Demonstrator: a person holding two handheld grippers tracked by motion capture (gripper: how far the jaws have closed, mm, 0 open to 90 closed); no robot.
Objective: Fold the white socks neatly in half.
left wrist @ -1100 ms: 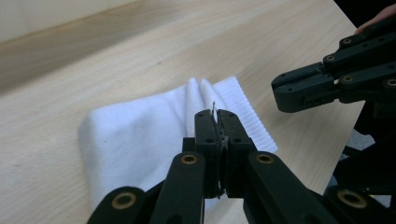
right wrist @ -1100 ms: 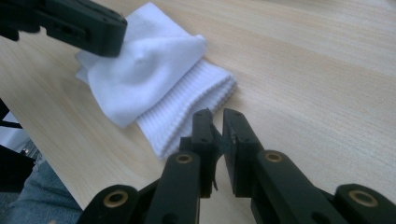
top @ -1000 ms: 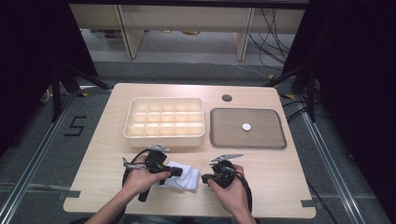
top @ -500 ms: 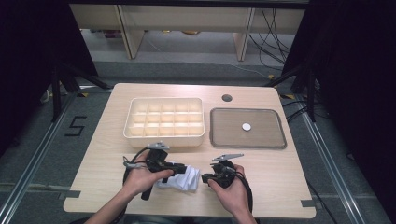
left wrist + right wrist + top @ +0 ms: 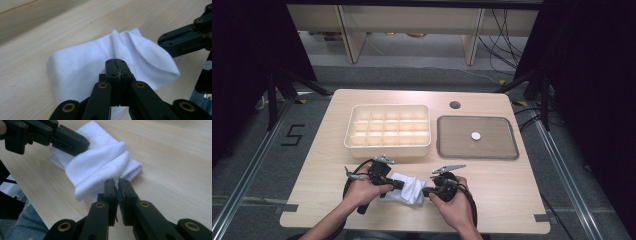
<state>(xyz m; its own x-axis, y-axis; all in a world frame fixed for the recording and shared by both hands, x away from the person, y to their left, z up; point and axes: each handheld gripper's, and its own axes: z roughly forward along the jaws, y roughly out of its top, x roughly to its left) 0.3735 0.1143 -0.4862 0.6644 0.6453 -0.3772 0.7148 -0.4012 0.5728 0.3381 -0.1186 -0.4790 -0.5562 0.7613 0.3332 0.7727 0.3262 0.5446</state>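
Observation:
A white cloth (image 5: 405, 190) with a ribbed hem lies folded near the table's front edge, between both hands. My left gripper (image 5: 397, 186) comes at it from the left. In the left gripper view its jaws (image 5: 115, 61) have just been closing and now stand shut, pinching a puckered fold of the cloth (image 5: 82, 62). My right gripper (image 5: 427, 191) meets the cloth from the right. Its jaws (image 5: 117, 182) have also been closing, down to a thin slit, and the cloth's hem (image 5: 130, 171) runs in at their tips. The left gripper (image 5: 83, 145) presses on the cloth's far end.
A cream box (image 5: 387, 148) with several compartments stands behind the hands. To its right, a grey tray (image 5: 457, 147) holds one small white disc (image 5: 475, 135). A round hole (image 5: 455, 105) sits near the table's back edge. The front edge runs close under the forearms.
Both hands stay where they were. The cloth between the grippers has bunched up slightly.

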